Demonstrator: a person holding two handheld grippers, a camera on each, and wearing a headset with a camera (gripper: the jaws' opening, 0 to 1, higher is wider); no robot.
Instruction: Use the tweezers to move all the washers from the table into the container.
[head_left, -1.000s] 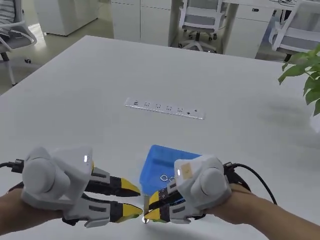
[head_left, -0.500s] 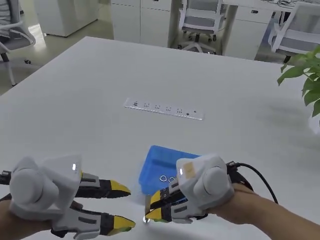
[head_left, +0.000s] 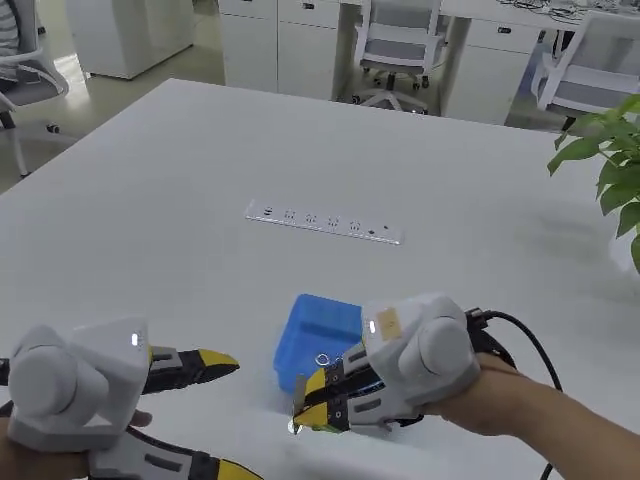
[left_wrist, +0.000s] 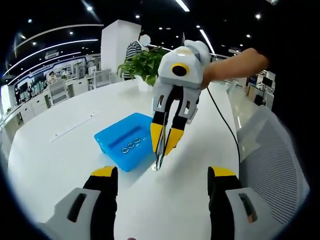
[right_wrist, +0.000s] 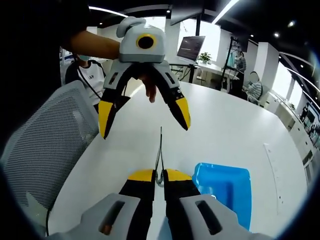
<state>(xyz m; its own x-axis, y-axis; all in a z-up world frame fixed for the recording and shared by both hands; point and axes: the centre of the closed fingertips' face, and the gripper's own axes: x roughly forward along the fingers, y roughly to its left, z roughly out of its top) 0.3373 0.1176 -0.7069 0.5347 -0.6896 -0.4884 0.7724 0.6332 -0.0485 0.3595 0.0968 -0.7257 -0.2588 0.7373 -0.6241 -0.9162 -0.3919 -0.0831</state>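
Nearest to the person, at the lower left of the head view, the left tongs (head_left: 228, 415) are spread wide, with nothing between their yellow tips; in the left gripper view the two tips (left_wrist: 162, 172) stand far apart over the white bench (head_left: 150, 200). Just to the right of them, the right tongs (head_left: 305, 400) are pressed together on the tweezers (head_left: 297, 410), and a hand holds them from behind. In the right gripper view the right tongs (right_wrist: 159, 176) pinch the tweezers (right_wrist: 160, 150) near their back end, and the thin metal arms point forward to the open left tongs (right_wrist: 145, 122). In the left gripper view the right tongs (left_wrist: 165, 142) point the tweezers (left_wrist: 159, 157) downward, and their tip is at the bench surface, just beside the near corner of the blue container (left_wrist: 107, 137). Whether the tip holds something, I cannot tell. The container (head_left: 300, 335) lies on the bench directly behind the right tongs, and several washers (left_wrist: 131, 145) lie inside it in a short row. Farther on the bench, a white power strip (head_left: 323, 222) lies flat. A green plant (head_left: 605, 150) stands at the far right edge, and office chairs (head_left: 400, 40) stand beyond the bench.
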